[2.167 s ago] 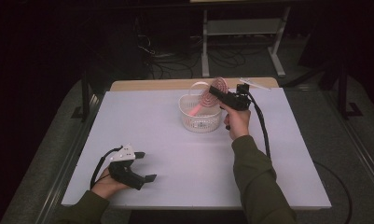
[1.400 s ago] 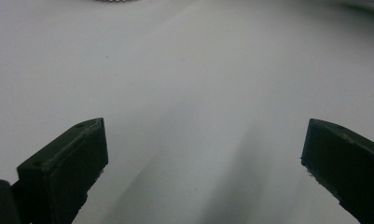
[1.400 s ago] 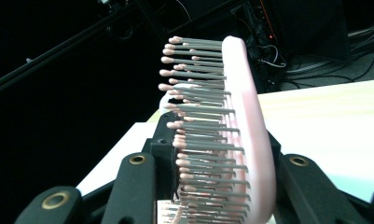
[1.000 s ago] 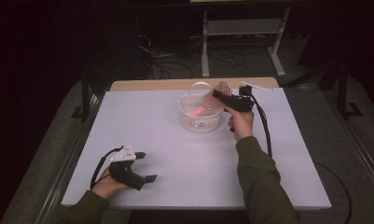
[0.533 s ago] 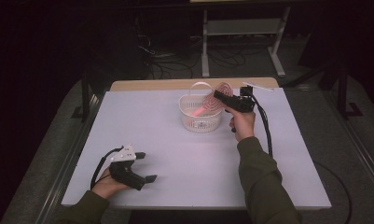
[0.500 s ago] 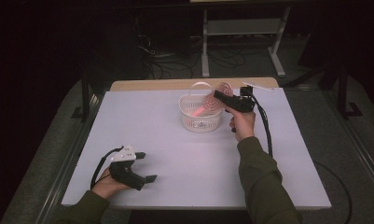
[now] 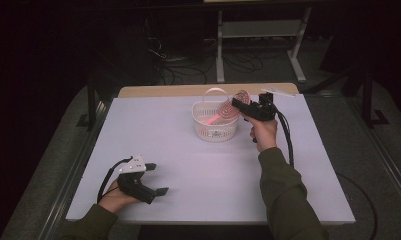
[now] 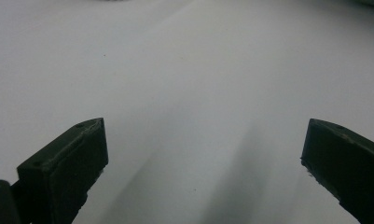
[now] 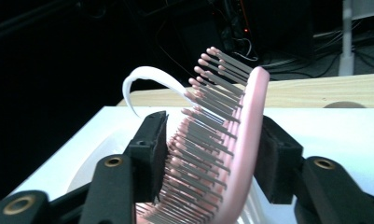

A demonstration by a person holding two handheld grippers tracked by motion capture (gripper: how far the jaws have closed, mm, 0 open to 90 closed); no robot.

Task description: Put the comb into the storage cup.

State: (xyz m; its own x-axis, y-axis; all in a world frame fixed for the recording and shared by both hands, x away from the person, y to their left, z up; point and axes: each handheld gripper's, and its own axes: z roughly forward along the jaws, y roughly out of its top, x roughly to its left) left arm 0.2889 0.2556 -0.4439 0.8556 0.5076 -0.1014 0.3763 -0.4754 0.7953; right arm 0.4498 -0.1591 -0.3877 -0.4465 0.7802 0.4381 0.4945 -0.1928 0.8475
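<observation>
Leaning head-up in the white plastic mesh basket (image 7: 215,126) at the far side of the white table (image 7: 198,175), the pink bristled hairbrush (image 9: 222,154) is sitting between the right gripper's (image 9: 208,154) just-opening jaws, while the left gripper (image 8: 201,154) is resting spread wide, holding nothing.

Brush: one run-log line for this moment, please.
brush: head between right claw jaws, which have just been opening, handle in basket | left claw: open, on table
</observation>
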